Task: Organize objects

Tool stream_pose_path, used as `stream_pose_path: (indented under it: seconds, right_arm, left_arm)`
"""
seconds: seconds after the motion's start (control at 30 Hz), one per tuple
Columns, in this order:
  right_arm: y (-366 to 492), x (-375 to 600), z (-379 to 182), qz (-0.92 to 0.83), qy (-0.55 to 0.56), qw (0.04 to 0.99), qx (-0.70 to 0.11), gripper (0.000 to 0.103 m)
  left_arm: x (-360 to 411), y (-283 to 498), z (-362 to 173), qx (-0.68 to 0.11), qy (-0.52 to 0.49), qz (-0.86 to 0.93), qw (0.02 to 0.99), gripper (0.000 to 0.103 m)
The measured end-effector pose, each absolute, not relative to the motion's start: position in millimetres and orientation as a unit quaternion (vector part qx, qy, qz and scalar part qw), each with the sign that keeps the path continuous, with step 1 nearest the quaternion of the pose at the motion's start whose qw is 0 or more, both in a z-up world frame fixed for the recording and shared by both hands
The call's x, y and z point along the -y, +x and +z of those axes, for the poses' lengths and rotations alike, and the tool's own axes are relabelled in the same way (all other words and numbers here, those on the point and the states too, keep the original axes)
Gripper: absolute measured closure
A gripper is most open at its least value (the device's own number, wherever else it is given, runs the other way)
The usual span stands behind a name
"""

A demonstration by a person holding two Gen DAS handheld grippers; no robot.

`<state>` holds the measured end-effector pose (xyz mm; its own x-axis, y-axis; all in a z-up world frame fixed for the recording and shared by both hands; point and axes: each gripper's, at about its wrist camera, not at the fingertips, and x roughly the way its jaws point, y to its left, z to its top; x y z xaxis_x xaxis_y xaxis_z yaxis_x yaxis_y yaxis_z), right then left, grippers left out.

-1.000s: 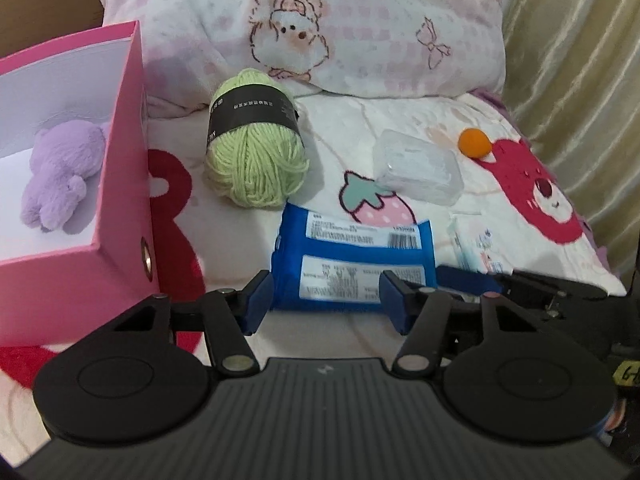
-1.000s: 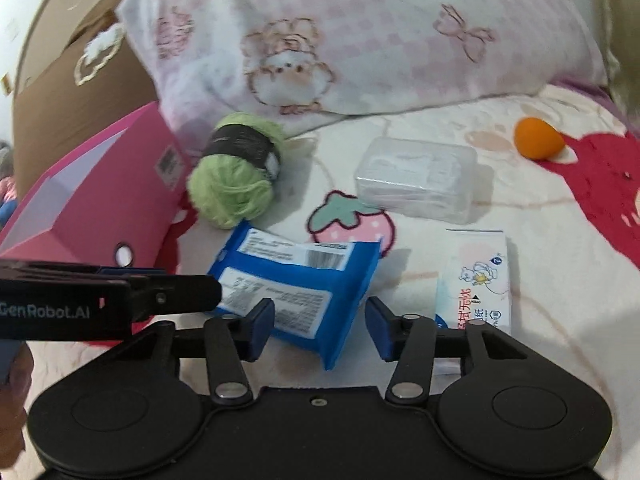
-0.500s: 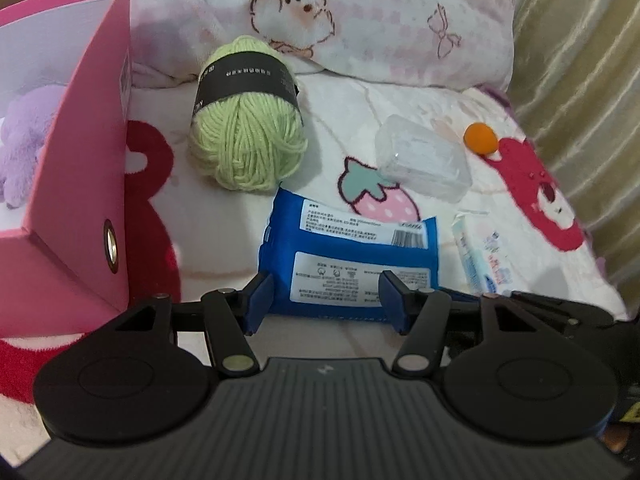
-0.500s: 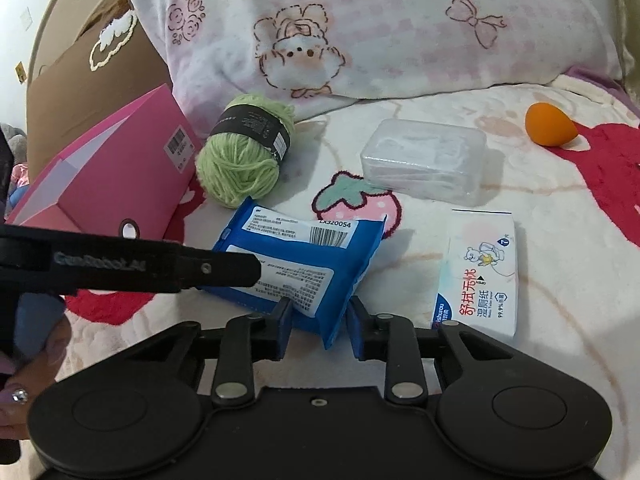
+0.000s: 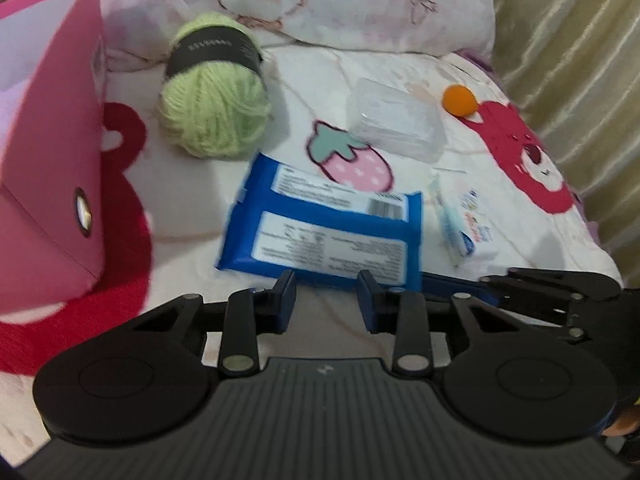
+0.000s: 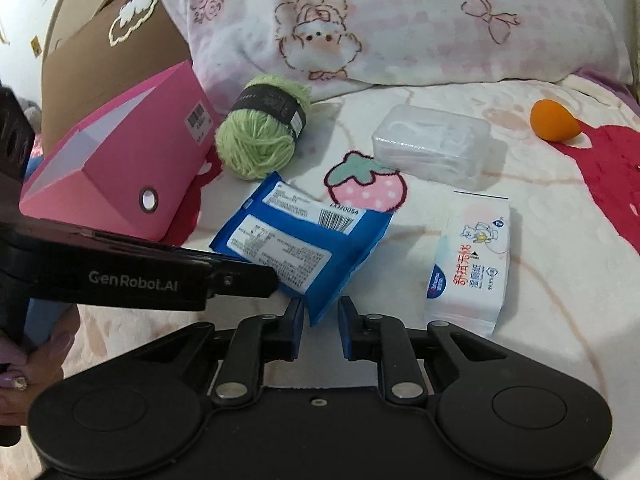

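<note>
**Me:** The flat blue plastic wipes pack with white labels (image 6: 304,248) lies on the cartoon-print blanket (image 6: 540,280), between the pink open cardboard box (image 6: 120,176) and a white wet-tissue pack (image 6: 472,268). My right gripper (image 6: 322,320) is pinching its near corner. My left gripper (image 5: 326,294) has just been closing on the pack's near edge. That view is blurry, so I think it pinches the edge, but I can't be sure.

**Friend:** How do you do this bit well?

**Me:** The pack is soft and floppy. I'd lift both sides together and keep it level, so it doesn't sag or slip. Then I'd guess it goes into the pink box.

**Friend:** What else is around?

**Me:** A fuzzy green ball of yarn with a dark band (image 6: 260,140) sits just behind the pack, near the box. A clear plastic case (image 6: 432,144) is farther back, and a small orange sponge (image 6: 554,122) is well apart on the right. A pink pillow (image 6: 400,20) is behind them all.

**Friend:** Anything in the way?

**Me:** The box wall is tall, so the pack must go up over it. My two grippers are close together too, so they could bump.
</note>
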<state>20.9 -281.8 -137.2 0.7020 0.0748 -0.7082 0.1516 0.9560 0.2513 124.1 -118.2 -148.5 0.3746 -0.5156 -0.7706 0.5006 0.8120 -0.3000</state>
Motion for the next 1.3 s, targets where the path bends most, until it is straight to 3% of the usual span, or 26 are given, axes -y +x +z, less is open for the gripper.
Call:
stream_pose_path:
  seconds: [0.07, 0.13, 0.33, 0.5, 0.57, 0.63, 0.7, 0.77, 1.03, 1.3]
  right_arm:
    - [23, 286, -137, -0.021, 0.159, 0.91, -0.382, 0.078]
    - [25, 289, -137, -0.018, 0.167, 0.91, -0.38, 0.077]
    - [26, 300, -138, -0.005, 0.212, 0.903, -0.372, 0.052]
    - [35, 306, -150, -0.022, 0.213, 0.902, -0.374, 0.05]
    - [36, 306, -151, -0.018, 0.213, 0.904, -0.371, 0.051]
    - [36, 303, -149, -0.006, 0.204, 0.906, -0.37, 0.065]
    - [35, 296, -145, -0.008, 0.177, 0.912, -0.371, 0.071]
    - [31, 291, -139, -0.017, 0.141, 0.917, -0.372, 0.071]
    - [22, 300, -137, 0.016, 0.156, 0.901, -0.405, 0.071]
    - [25, 309, -147, -0.017, 0.189, 0.891, -0.413, 0.054]
  left_arm:
    - [115, 128, -144, -0.455, -0.009, -0.295, 0.84, 0.067]
    - [109, 134, -139, -0.442, -0.027, -0.273, 0.854, 0.057]
    - [112, 154, -143, -0.446, -0.024, -0.238, 0.863, 0.048]
    - [111, 164, -159, -0.459, -0.041, -0.226, 0.858, 0.037]
    - [110, 162, -161, -0.46, -0.052, -0.235, 0.855, 0.041]
    - [112, 158, -161, -0.461, -0.059, -0.257, 0.848, 0.054]
    - [115, 150, -158, -0.456, -0.048, -0.264, 0.849, 0.058]
    - [115, 143, -156, -0.461, -0.055, -0.277, 0.841, 0.063]
    - [111, 116, -155, -0.514, -0.065, -0.277, 0.809, 0.063]
    - [108, 124, -157, -0.523, -0.067, -0.264, 0.807, 0.063]
